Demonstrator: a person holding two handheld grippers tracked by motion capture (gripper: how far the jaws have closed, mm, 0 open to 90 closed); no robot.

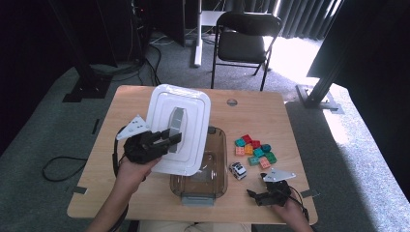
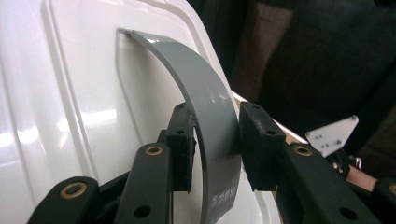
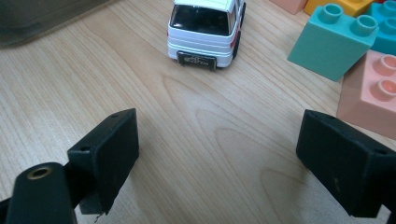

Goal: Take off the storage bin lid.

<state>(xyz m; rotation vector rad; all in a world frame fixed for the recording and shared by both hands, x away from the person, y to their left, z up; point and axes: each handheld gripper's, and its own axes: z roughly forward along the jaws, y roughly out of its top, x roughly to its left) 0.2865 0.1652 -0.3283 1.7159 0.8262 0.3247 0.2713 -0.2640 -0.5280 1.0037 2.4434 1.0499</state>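
Lid (image 1: 186,133) of white plastic is the thing in hand: it hangs tilted above the left half of the clear brown box (image 1: 212,181), which stands open on the counter (image 1: 145,193). On top of this lid is a curved grey handle (image 2: 205,107), and the left gripper (image 1: 164,140) has its jaws pinching that handle from both sides; in the left gripper view the two black pads press flat on the grey strip. The lid does not seem to rest on the rim of the box, so the step in hand is judged to be the taking off of the lid, with the box already uncovered on its right side.

Right of the box, just beside its lower corner, stands a small white toy car (image 1: 237,170). Farther right of the box lies a group of coloured building blocks (image 1: 255,151), close together. The right gripper (image 1: 258,195) rests low on the counter, right of the box and near its front end, with its jaws spread wide and nothing between them; its view looks at the rear of the car (image 3: 204,30) and at a teal block (image 3: 332,41).

Next move probably calls for carrying the lid away to the free counter left of the box and putting it down flat. After that the box is free for the car and blocks.
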